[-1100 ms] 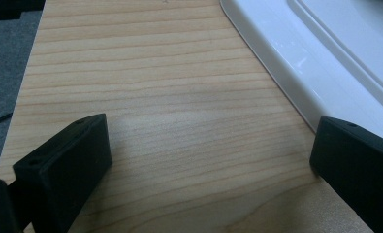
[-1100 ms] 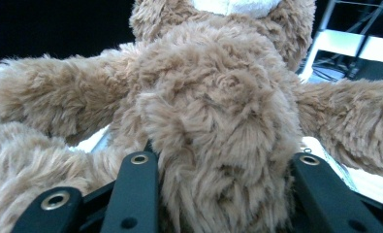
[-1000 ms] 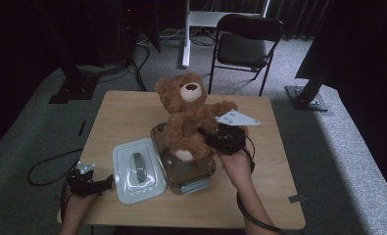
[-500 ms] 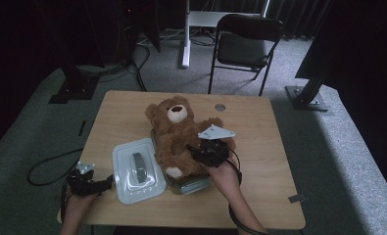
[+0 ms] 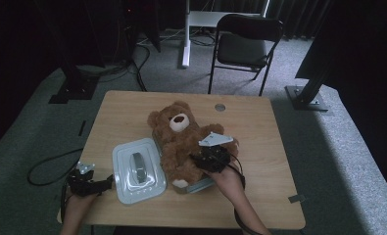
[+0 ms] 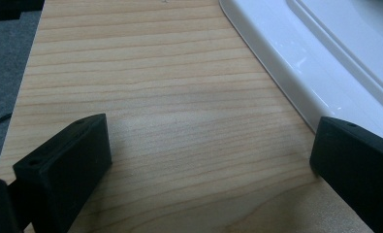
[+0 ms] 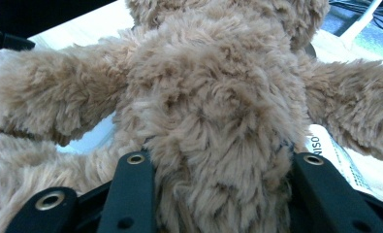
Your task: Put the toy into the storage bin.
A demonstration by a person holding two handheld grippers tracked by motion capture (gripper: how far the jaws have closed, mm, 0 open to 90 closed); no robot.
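Bear (image 5: 181,142) lies on its back in the open box (image 5: 201,185) mid-table, head toward the far edge; right gripper (image 5: 208,160) pinches the bear's belly, fur bulging between both jaws; placing looks nearly done, release not yet made; lid (image 5: 138,170) off, flat just left of the box, so closing is left; left gripper (image 5: 90,185) rests near the table's front-left corner, jaws spread wide, nothing between them.

Right gripper view: the grip on the bear (image 7: 213,111) up close, and printed paper (image 7: 332,155) under its arm; high view: whole layout; left gripper view: bare table (image 6: 145,111) between jaws, lid rim (image 6: 286,73) beside one jaw.
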